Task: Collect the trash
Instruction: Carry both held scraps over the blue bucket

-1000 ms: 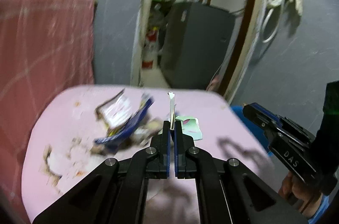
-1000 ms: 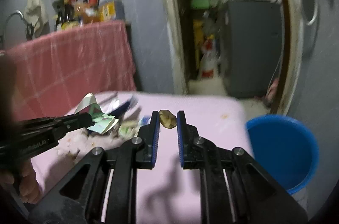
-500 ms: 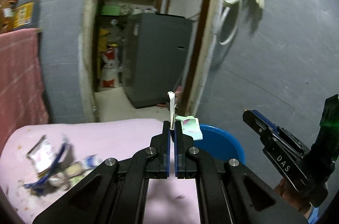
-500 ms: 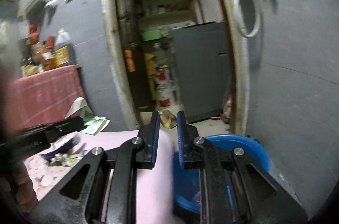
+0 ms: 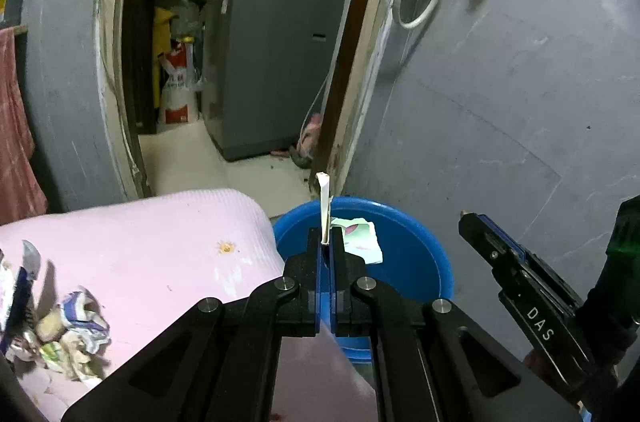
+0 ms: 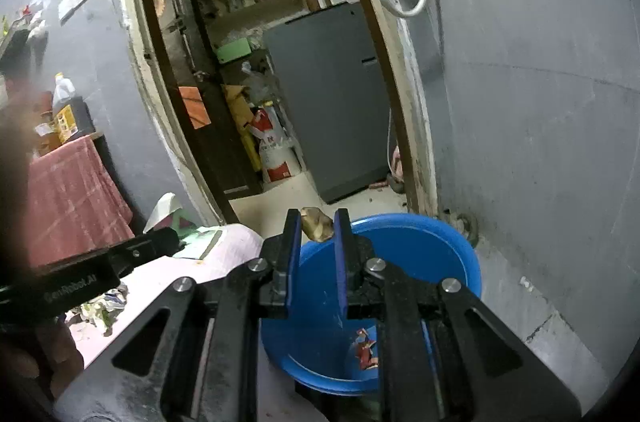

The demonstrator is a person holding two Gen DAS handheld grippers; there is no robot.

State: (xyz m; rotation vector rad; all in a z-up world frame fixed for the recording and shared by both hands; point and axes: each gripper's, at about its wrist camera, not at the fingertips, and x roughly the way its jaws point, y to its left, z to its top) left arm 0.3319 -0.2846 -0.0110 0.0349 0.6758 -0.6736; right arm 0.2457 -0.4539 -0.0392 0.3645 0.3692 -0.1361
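With my left hand-held gripper (image 5: 326,242) clamped on a folded white-and-green paper wrapper (image 5: 352,236) and my right hand-held gripper (image 6: 316,222) pinching a crumpled brown scrap (image 6: 317,222), I should centre both over the round blue plastic bucket (image 6: 460,254) before releasing.

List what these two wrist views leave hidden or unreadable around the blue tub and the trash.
- Blue tub: right wrist view, most of its floor is hidden behind the right gripper; only one red scrap shows.
- Trash pile: left wrist view, cut off by the left edge.
- Brown scrap: too small to identify.
- Paper wrapper: left wrist view, seen edge-on in the left gripper; print unreadable.
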